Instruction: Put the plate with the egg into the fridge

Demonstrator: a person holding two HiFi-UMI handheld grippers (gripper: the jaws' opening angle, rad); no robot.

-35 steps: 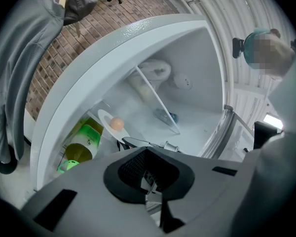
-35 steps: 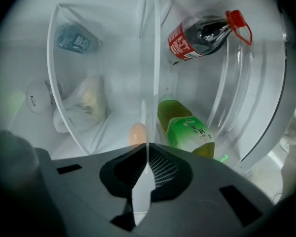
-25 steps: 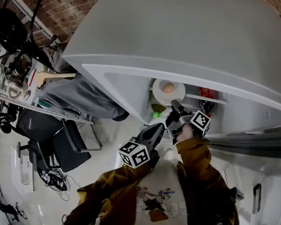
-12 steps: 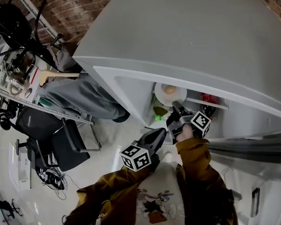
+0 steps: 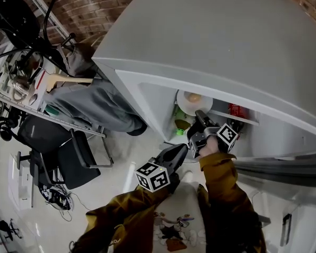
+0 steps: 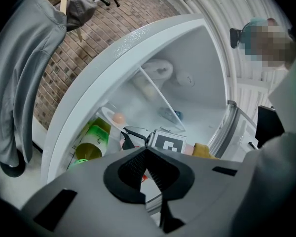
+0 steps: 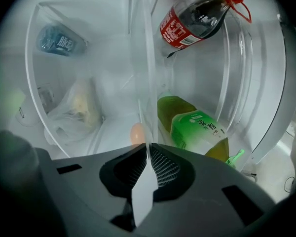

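A white plate [image 5: 188, 104] carrying a brown egg [image 5: 194, 97] sits at the mouth of the open fridge [image 5: 226, 41], partly tucked under its top edge. My right gripper [image 5: 199, 117] is shut on the plate's near rim. In the right gripper view the rim [image 7: 142, 196] shows edge-on between the jaws, with the egg [image 7: 136, 133] just beyond, level with a glass shelf. My left gripper [image 5: 182, 148] hangs lower, shut and empty, outside the fridge. Past its closed tips [image 6: 146, 149] I see the plate [image 6: 107, 115], the egg [image 6: 118, 117] and the right gripper [image 6: 130, 132].
Green bottles [image 5: 178, 124] [image 7: 197, 132] lie under the plate's level, a red-labelled cola bottle [image 7: 197, 19] [image 5: 236, 110] is beside them, and a plastic bag [image 7: 79, 107] lies deeper inside. A grey garment [image 5: 95, 107], a black chair [image 5: 58, 157] and a cluttered desk [image 5: 21, 83] are on the left.
The right gripper has carried the plate and egg a little further into the fridge, so more of the plate is hidden under the top edge. The left gripper has hardly moved.
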